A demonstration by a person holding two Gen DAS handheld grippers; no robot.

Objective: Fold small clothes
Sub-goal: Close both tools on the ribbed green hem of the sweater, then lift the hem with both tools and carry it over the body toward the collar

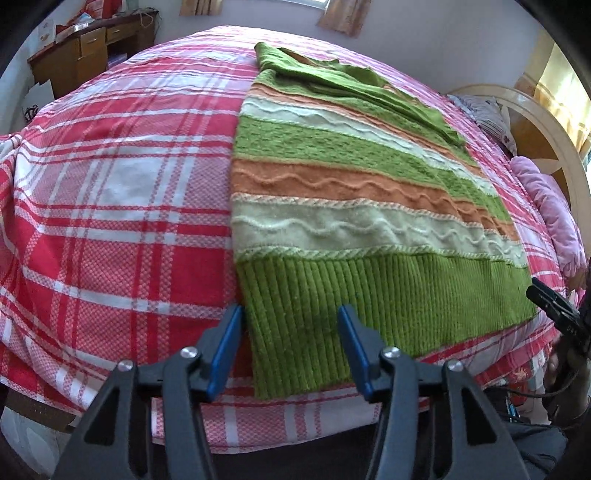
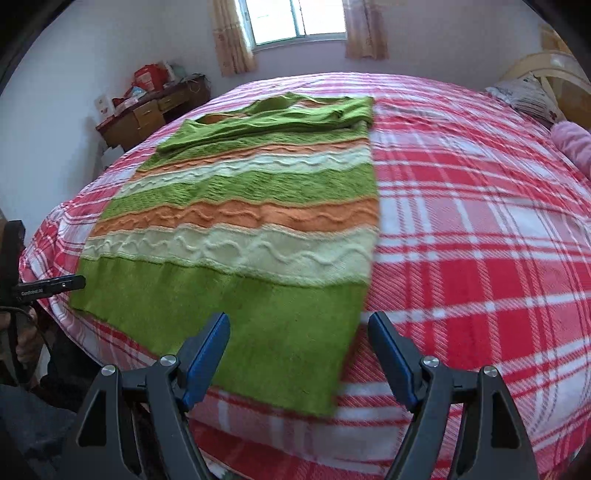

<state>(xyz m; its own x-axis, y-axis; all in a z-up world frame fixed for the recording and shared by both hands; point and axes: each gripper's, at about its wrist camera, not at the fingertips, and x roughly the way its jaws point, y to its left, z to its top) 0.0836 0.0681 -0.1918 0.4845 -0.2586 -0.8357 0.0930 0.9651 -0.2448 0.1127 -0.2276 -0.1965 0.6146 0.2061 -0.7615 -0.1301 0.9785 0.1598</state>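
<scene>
Now a striped sweater (image 1: 343, 192) is lying flat on the red plaid bedspread (image 1: 122, 206), its green ribbed hem (image 1: 351, 306) reaching the near edge of the bed and its green sleeves (image 1: 362, 92) lying folded across the far part of the sweater. Bands of orange, pale green and green are running across the sweater between hem and sleeves.

The left gripper (image 1: 290, 317) is hanging over the hem's left corner with its jaws standing apart. One blue pad is sitting just off the sweater's left edge, over the bedspread, and the other is sitting over the ribbing; neither is visibly pressing the knit, so nothing is being gripped.

The right gripper (image 2: 299, 325) is hanging over the hem's right corner, jaws wide apart. Its left pad is over the green hem and its right pad is over the bedspread just beyond the sweater's right edge; it too is holding nothing.

Beyond the sweater, a wooden desk (image 2: 147, 114) is standing by the wall, and a window (image 2: 295, 18) is letting light in above the far side of the bed.
</scene>
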